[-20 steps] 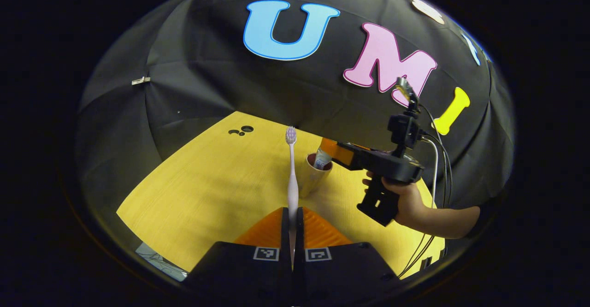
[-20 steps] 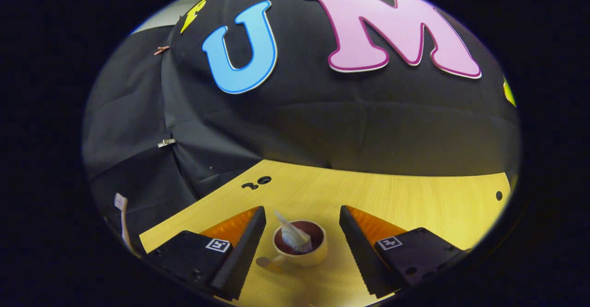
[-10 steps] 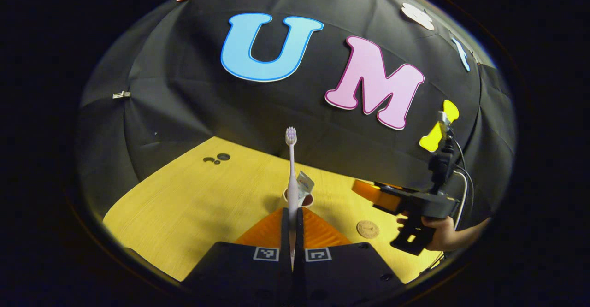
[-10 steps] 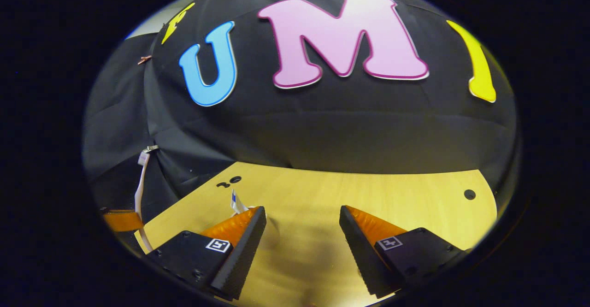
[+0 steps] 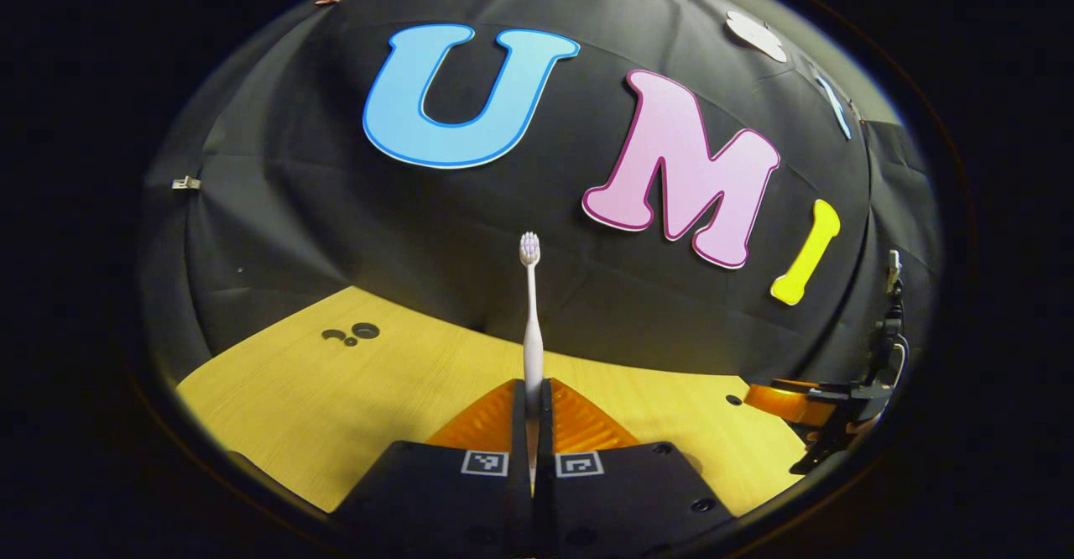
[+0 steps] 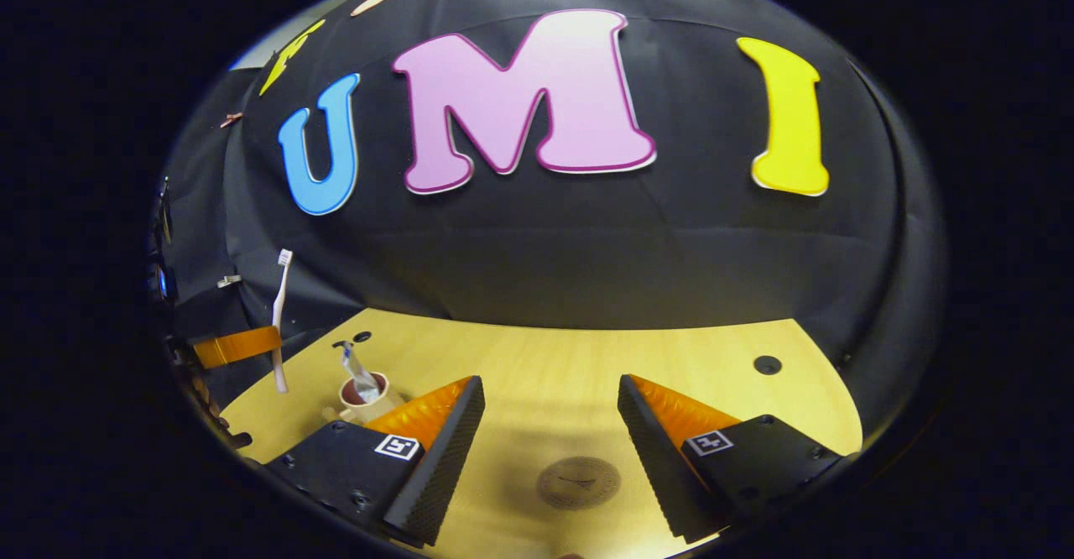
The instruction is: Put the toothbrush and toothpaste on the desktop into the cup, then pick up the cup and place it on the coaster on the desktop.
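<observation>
Between the pressed-together fingers of the left gripper (image 5: 531, 399), the toothbrush (image 5: 531, 324) is standing upright, its handle pinched and its bristled head rising well above the fingertips. Off to that gripper's right, the right gripper (image 6: 550, 416) is hovering over the wooden desktop (image 6: 587, 357) with its fingers spread wide and gripping nothing. Just ahead of its fingers, in the gap between them, the round coaster (image 6: 578, 482) is lying flat. Beyond its left finger, the cup (image 6: 362, 395) is standing with the toothpaste (image 6: 354, 372) sticking out.
</observation>
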`<state>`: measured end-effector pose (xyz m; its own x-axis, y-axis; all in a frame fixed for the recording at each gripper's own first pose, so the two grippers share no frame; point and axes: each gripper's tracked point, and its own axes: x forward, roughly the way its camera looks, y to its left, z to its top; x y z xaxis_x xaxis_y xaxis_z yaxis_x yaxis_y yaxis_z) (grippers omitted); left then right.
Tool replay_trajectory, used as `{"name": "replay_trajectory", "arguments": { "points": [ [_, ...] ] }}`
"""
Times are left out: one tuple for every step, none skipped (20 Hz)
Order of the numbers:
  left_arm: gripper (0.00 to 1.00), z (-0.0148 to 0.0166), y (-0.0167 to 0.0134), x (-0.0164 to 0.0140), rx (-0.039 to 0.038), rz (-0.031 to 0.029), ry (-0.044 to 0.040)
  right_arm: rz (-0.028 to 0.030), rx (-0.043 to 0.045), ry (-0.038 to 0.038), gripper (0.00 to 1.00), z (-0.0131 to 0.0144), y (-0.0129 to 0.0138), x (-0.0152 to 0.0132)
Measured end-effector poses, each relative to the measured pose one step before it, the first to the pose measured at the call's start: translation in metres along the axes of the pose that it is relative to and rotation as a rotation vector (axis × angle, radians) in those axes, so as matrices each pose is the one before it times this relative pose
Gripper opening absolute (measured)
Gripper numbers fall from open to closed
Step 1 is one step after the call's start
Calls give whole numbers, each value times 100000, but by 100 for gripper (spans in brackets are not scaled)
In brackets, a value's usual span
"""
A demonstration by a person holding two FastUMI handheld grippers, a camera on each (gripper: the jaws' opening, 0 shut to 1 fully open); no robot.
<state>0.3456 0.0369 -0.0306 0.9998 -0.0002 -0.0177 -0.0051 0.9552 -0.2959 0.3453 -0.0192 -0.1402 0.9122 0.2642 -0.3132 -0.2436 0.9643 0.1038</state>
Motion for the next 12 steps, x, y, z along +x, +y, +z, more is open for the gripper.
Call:
{"name": "replay_trajectory", "arguments": {
  "points": [
    [6, 64, 147, 1071, 194, -1180, -1553, -2117, 34, 391, 98, -238, -1071, -348],
    [6, -119, 336, 961, -221, -465, -987, -2177, 145, 630, 98, -333, -1094, -481],
    [11, -201, 315, 956, -744, -422, -1377, -2106, -40, 975, 98, -472, -1087, -441],
    [6, -123, 228, 887, -1302, -452, -1457, -1685, -3, 859, 98, -409, -955, -500],
    [6, -29, 330, 745, -1608, -525, -1466, -1432, -89, 702, 98, -435, -865, -396],
    [6, -119, 353, 559, -1275, -113, -1275, -1093, -499, 467, 98, -418, -623, -343],
    [6, -420, 172, 409, -866, -112, -800, -1069, -630, 586, 98, -360, -612, -112],
    [6, -471, 278, 359, -161, -120, -578, -737, -719, 681, 98, -373, -351, -126],
    [6, -693, 571, 439, 414, 170, 106, -650, -626, 539, 98, -346, -235, -90],
    [6, -621, 229, 139, 415, -423, 61, -271, -217, 94, 98, -185, -87, -173],
    [11, -646, -56, 49, 566, -1143, -126, -35, -316, 7, 98, -260, 50, -235],
    [11, -359, -396, -69, 566, -2142, -919, -54, -356, -17, 98, -183, 77, -166]
  ]
}}
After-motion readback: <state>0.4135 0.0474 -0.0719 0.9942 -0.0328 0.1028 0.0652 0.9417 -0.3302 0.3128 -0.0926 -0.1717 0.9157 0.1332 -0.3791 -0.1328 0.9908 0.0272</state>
